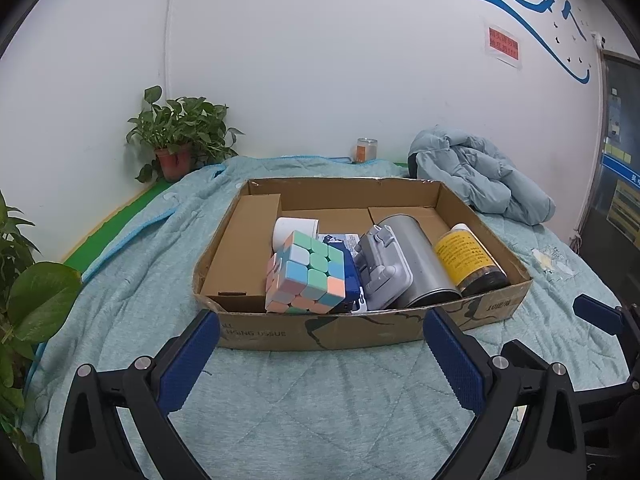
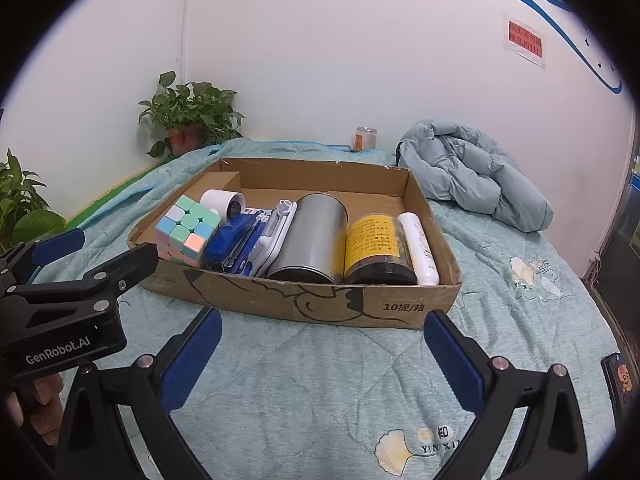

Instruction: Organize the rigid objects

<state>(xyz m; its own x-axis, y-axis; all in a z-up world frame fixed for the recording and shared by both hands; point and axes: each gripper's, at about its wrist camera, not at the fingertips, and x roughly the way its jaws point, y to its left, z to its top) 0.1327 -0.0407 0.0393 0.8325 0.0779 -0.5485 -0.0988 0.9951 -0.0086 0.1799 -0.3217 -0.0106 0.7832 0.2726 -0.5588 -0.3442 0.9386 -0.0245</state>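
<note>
A shallow cardboard box (image 1: 360,330) (image 2: 360,308) rests on a teal quilt. Inside lie a pastel puzzle cube (image 1: 308,280) (image 2: 186,230), a white tape roll (image 1: 294,230) (image 2: 222,202), a blue stapler (image 2: 232,240), a grey-white case (image 1: 384,268) (image 2: 276,236), a silver tin (image 1: 420,264) (image 2: 314,236), a yellow-labelled jar (image 1: 466,256) (image 2: 374,246) and a white tube (image 2: 420,246). My left gripper (image 1: 320,364) hovers open just before the box's near wall, holding nothing. My right gripper (image 2: 322,360) is open too, a little further back. The left gripper's body (image 2: 76,300) shows at the left of the right wrist view.
A crumpled light-blue jacket (image 1: 480,176) (image 2: 472,172) lies behind the box on the right. Potted plants (image 1: 180,132) (image 2: 188,116) stand in the back-left corner, and a small jar (image 1: 366,150) stands by the wall. A phone (image 2: 620,380) lies at the quilt's right edge.
</note>
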